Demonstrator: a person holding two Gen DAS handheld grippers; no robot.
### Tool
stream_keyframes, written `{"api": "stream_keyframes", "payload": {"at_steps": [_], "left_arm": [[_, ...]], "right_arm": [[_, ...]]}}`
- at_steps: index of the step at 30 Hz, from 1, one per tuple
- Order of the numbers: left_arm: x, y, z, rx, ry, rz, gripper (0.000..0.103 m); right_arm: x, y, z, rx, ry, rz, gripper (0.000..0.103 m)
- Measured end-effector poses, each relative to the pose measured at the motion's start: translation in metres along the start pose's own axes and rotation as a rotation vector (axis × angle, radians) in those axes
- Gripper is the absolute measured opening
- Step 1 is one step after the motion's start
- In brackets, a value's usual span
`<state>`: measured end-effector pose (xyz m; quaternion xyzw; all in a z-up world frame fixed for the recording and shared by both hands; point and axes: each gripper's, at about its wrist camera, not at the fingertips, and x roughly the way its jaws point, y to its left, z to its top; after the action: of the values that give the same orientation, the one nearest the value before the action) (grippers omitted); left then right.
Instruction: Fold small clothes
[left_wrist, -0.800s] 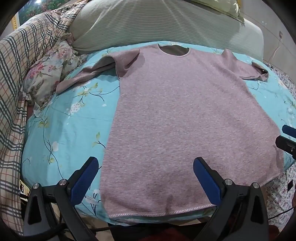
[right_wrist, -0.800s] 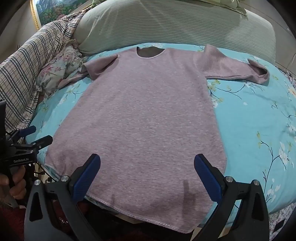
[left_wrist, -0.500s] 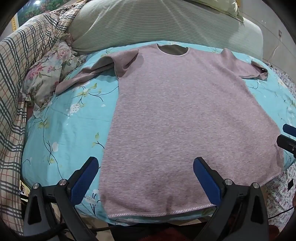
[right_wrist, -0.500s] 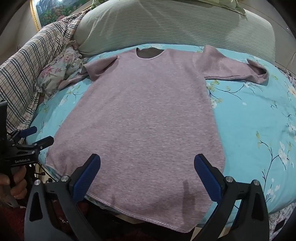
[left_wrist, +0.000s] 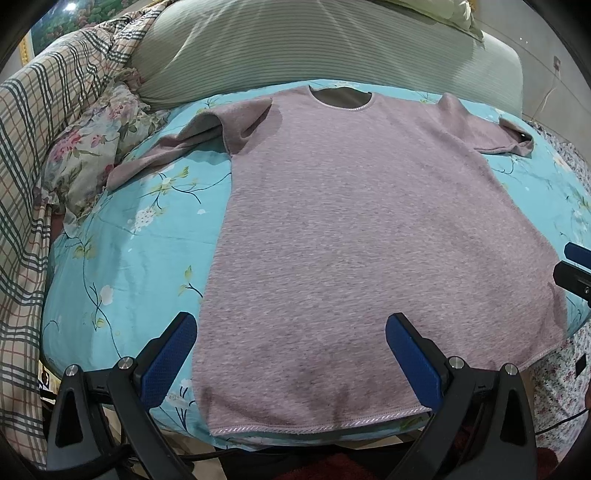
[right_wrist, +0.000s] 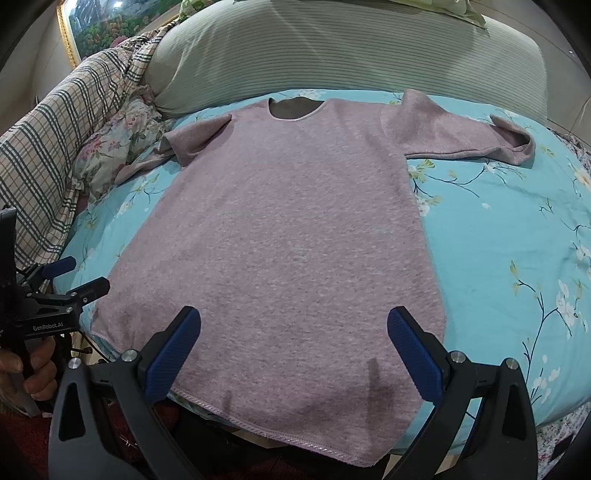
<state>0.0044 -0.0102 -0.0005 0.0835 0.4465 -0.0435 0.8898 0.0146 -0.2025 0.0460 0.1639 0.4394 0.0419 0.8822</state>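
- Both wrist views are bright and evenly lit, with soft indoor light that seems to fall from above.
- Strong fisheye bending curves the bed edge and pillows; black corners frame each round picture.
- A glare spot sits on the framed picture (right_wrist: 99, 33) at the top left of the right view, and a smaller one at the top left of the left view.
- Soft dark shadows lie on the pink shirt (left_wrist: 369, 236) near its hem, in front of the blue pads (left_wrist: 168, 354).
- Paler bands of light cross the green striped pillow (right_wrist: 332, 51).
- Focus is sharp at the centre; the weave and the pad texture read clearly, and the outer rim softens slightly.
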Motion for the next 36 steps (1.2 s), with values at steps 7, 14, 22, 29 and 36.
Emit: {"api": "stream_keyframes", "payload": {"at_steps": [7, 14, 22, 29, 36], "left_arm": [[0.003, -0.002, 0.001, 0.006, -0.017, 0.011, 0.102], [0.007, -0.004, 0.004, 0.012, -0.017, 0.010, 0.102], [0.016, -0.006, 0.006, 0.017, -0.016, 0.011, 0.102], [0.026, -0.008, 0.010, 0.033, 0.002, 0.023, 0.102], [0.036, -0.008, 0.020, 0.034, 0.002, 0.012, 0.102]], "right_arm": [[0.001, -0.001, 0.001, 0.004, 0.000, 0.000, 0.101], [0.003, -0.002, 0.002, 0.008, 0.002, 0.000, 0.101], [0.010, -0.009, 0.007, 0.030, 0.010, 0.008, 0.101], [0.016, -0.016, 0.008, 0.047, 0.012, 0.012, 0.101], [0.019, -0.048, 0.023, 0.097, -0.027, -0.012, 0.101]]}}
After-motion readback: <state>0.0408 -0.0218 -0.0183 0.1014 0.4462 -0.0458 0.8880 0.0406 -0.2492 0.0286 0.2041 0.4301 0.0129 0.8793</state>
